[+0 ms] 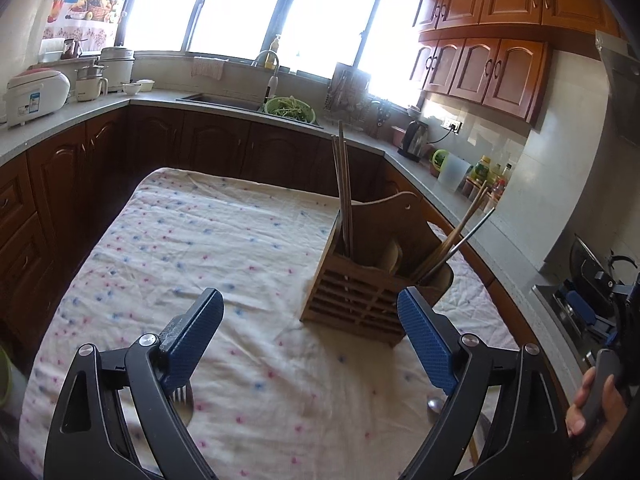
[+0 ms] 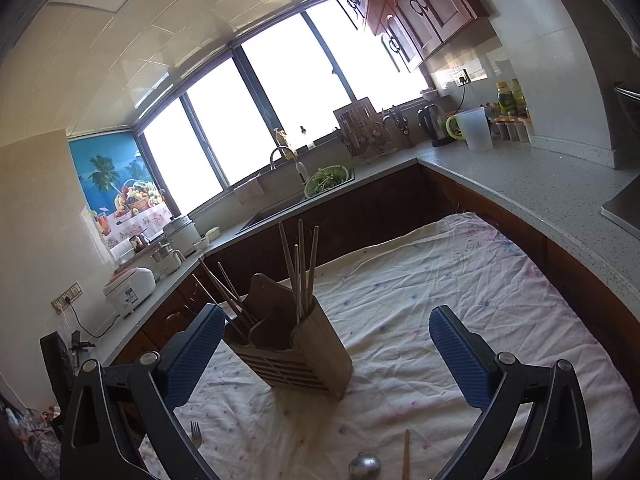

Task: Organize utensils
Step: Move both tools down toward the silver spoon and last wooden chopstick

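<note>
A slatted wooden utensil holder (image 1: 372, 284) (image 2: 296, 348) stands on the table's speckled white cloth (image 1: 200, 240) (image 2: 460, 280). Chopsticks (image 1: 344, 192) (image 2: 302, 272) stick up from its compartments, along with a metal handle (image 1: 472, 232). My left gripper (image 1: 310, 300) is open and empty, just short of the holder. A fork (image 1: 182, 398) (image 2: 195, 434) lies on the cloth under its left finger, a spoon (image 1: 435, 405) (image 2: 364, 466) under its right. My right gripper (image 2: 328, 314) is open and empty, facing the holder. A loose chopstick (image 2: 406, 456) lies beside the spoon.
An L-shaped grey counter (image 1: 480, 236) (image 2: 520, 184) wraps the table on three sides, with a sink and green colander (image 1: 290, 109) (image 2: 324, 180), a kettle (image 1: 414, 141), a rice cooker (image 1: 34, 96) and a stove (image 1: 580, 292). A hand (image 1: 592, 400) holds the other gripper at the right edge.
</note>
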The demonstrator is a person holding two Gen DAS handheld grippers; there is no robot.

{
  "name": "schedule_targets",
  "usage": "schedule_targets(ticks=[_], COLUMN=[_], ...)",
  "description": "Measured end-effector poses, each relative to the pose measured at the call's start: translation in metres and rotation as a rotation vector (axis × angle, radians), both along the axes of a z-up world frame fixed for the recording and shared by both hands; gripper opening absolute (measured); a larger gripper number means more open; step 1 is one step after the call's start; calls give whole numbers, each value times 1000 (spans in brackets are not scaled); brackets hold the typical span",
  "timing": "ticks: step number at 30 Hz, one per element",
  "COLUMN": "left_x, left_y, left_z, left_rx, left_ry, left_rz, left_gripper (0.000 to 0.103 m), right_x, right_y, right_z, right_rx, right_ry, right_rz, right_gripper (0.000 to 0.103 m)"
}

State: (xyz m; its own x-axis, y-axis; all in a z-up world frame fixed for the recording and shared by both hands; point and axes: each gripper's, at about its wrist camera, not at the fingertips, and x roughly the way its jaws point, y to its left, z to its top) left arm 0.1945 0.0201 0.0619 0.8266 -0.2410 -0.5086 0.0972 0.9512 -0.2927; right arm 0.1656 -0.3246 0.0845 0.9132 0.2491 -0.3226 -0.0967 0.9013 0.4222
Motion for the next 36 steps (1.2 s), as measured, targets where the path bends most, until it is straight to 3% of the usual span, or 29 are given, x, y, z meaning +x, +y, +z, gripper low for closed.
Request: schedule_targets(ticks=[16, 36], left_x=[-58, -68], left_y=[-30, -97], left_z=[-26, -46], left_rx=[-3, 31], left_ry=[87, 165], left_rz=[-83, -232], left_gripper=[91, 91], right_x=[-79, -92], right_y=[-34, -51], right_z=[-42, -74], right_rx=[29, 59], right_ry=[87, 159], right_rz=[-83, -107], right_gripper=[103, 103])
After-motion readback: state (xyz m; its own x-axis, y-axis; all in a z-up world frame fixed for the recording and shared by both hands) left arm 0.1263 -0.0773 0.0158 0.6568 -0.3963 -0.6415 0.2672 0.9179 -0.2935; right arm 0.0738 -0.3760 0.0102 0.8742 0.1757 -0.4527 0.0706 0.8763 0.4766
